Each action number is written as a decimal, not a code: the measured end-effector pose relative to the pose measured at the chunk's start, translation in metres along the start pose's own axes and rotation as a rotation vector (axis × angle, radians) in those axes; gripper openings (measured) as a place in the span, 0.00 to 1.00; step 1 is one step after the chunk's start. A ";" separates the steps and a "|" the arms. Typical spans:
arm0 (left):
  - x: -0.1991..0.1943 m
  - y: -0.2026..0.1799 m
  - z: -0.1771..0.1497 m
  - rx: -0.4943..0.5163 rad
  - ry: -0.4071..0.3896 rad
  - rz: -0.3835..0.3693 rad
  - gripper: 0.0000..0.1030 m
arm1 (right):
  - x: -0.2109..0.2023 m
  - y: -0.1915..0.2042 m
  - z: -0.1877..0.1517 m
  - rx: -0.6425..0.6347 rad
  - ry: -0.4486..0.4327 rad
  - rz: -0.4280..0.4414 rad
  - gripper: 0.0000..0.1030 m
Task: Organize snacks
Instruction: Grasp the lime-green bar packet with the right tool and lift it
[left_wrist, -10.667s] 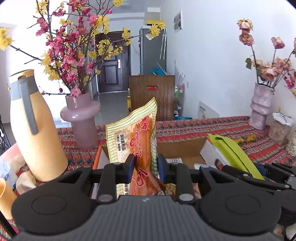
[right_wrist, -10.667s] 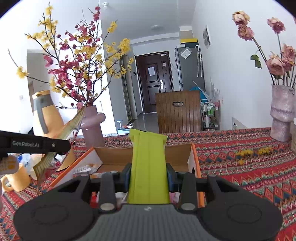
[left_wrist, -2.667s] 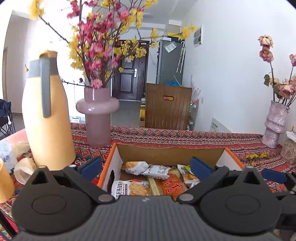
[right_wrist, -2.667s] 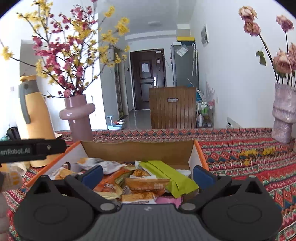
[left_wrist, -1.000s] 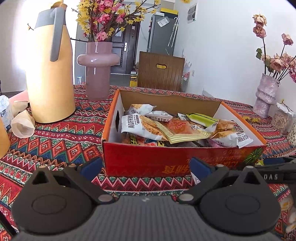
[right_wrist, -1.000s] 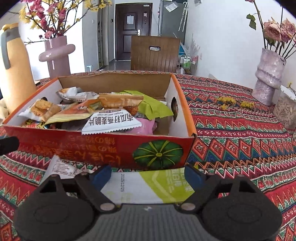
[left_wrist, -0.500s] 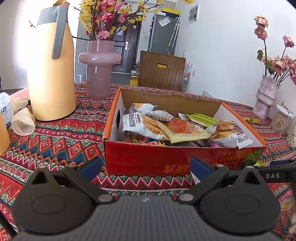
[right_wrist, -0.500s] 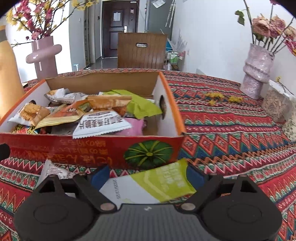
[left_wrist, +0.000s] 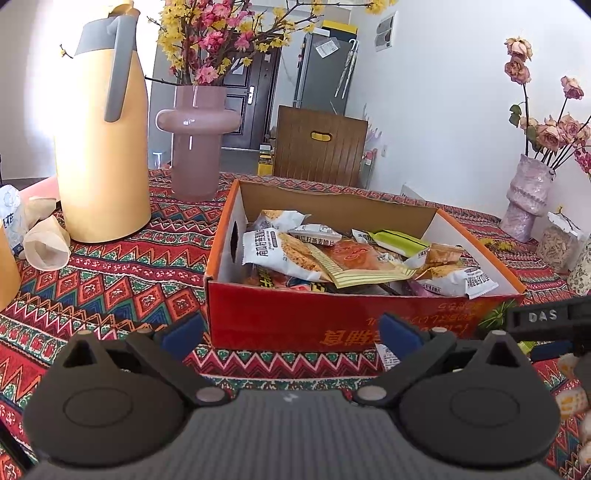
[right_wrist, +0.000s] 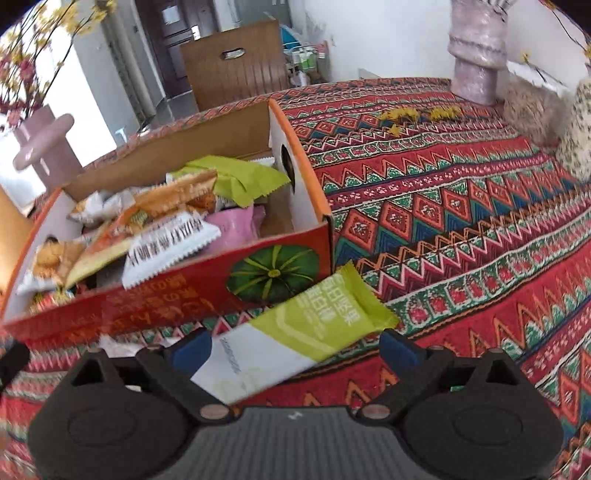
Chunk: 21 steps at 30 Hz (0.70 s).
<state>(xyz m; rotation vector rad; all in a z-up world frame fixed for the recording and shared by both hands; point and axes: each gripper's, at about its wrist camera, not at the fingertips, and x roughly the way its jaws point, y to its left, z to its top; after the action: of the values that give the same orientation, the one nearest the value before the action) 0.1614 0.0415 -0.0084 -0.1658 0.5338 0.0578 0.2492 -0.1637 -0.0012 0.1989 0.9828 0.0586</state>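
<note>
A red cardboard box (left_wrist: 332, 317) full of snack packets stands on the patterned tablecloth; it also shows in the right wrist view (right_wrist: 184, 299). A green and white snack packet (right_wrist: 295, 332) lies on the cloth in front of the box, between the wide-open jaws of my right gripper (right_wrist: 293, 349), which does not hold it. My left gripper (left_wrist: 291, 332) is open and empty in front of the box's near wall. A white packet (left_wrist: 386, 356) lies by the box near the left gripper's right finger. The right gripper's body (left_wrist: 546, 317) shows at the right edge of the left wrist view.
A yellow thermos jug (left_wrist: 101, 144) and a pink vase of flowers (left_wrist: 197, 140) stand left of the box. Paper cups (left_wrist: 46, 243) lie at far left. A purple vase (right_wrist: 476, 48) and glass jars (right_wrist: 528, 107) stand at far right. A wooden chair back (left_wrist: 319, 147) is behind the table.
My right gripper has tilted and swung right, so the green packet now lies slanted between its jaws. My left gripper has barely moved. Earlier, both grippers dropped their packets into the box and backed out.
</note>
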 end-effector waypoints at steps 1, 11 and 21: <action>-0.001 0.000 0.000 0.000 -0.001 0.000 1.00 | 0.000 0.001 0.002 0.005 0.003 -0.005 0.96; -0.002 -0.001 -0.001 0.000 -0.002 -0.006 1.00 | 0.020 0.010 0.000 0.027 0.046 -0.055 0.99; -0.002 -0.001 -0.002 0.003 0.006 -0.002 1.00 | -0.001 -0.009 -0.011 -0.109 0.026 -0.015 0.66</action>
<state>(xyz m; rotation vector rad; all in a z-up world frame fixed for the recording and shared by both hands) 0.1592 0.0398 -0.0090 -0.1633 0.5395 0.0545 0.2389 -0.1712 -0.0077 0.0913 1.0045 0.1013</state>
